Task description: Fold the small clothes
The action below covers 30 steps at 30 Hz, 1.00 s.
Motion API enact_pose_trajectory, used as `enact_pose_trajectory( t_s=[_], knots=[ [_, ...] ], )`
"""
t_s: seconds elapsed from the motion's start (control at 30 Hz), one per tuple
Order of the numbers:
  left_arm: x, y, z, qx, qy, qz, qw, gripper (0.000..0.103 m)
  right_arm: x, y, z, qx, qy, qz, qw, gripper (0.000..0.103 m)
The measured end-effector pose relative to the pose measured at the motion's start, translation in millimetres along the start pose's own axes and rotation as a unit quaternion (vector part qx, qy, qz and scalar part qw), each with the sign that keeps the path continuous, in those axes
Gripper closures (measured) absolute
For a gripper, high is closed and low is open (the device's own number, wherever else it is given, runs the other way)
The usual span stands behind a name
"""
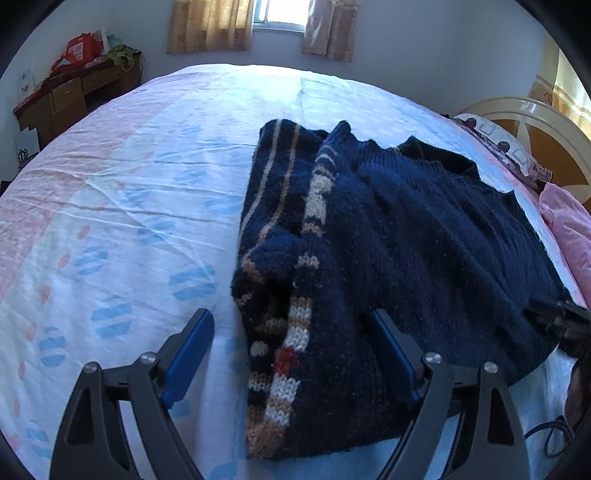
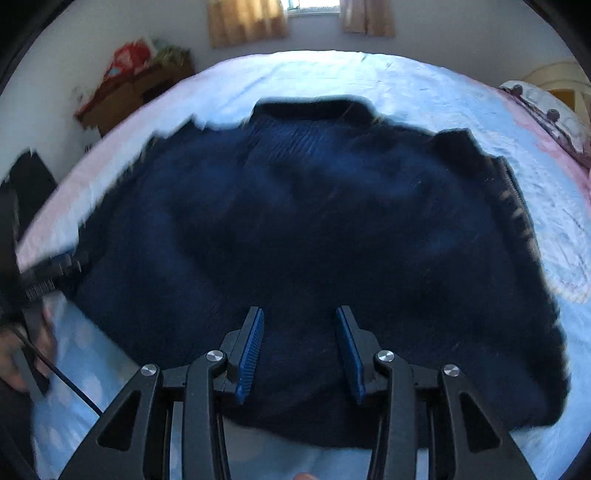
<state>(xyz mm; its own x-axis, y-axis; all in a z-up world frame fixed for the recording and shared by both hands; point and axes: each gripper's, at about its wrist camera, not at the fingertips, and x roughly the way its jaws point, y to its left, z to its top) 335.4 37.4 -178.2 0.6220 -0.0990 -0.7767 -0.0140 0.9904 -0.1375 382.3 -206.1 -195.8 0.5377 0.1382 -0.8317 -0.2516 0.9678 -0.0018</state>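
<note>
A small navy knit sweater with tan, white and red pattern bands lies on the bed, its left side and sleeve folded over the body. My left gripper is open, its blue pads straddling the sweater's near left edge. In the right wrist view the sweater fills the middle, blurred. My right gripper is open just above the sweater's near hem, holding nothing. The left gripper also shows at the left edge of the right wrist view.
The bed sheet is white with blue and pink marks. A wooden desk with red bags stands at the far left. A headboard, pillow and pink cloth lie at the right. A curtained window is behind.
</note>
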Motion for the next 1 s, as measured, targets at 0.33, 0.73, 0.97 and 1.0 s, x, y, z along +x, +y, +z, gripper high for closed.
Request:
enact_pose_trajectory(
  t_s=[0.33, 0.73, 0.97, 1.0],
  knots=[
    [-4.0, 1.5, -6.1, 0.011, 0.006, 0.002, 0.9999, 0.012, -19.3, 33.7, 12.6, -0.055, -0.03, -0.01, 0.998, 0.061],
    [-18.2, 7.0, -23.4, 0.022, 0.013, 0.002, 0.9997, 0.007, 0.1, 82.6, 1.2, -0.093, 0.002, 0.038, 0.995, 0.061],
    [-17.7, 5.6, -23.3, 0.022, 0.014, 0.004, 0.9996, 0.006, 3.8, 110.6, 60.1, -0.089, -0.058, 0.08, 0.991, 0.061],
    [-17.9, 5.6, -23.8, 0.022, 0.013, 0.004, 0.9997, 0.006, 13.1, 115.6, 67.5, -0.085, -0.051, 0.084, 0.992, 0.061]
  ],
)
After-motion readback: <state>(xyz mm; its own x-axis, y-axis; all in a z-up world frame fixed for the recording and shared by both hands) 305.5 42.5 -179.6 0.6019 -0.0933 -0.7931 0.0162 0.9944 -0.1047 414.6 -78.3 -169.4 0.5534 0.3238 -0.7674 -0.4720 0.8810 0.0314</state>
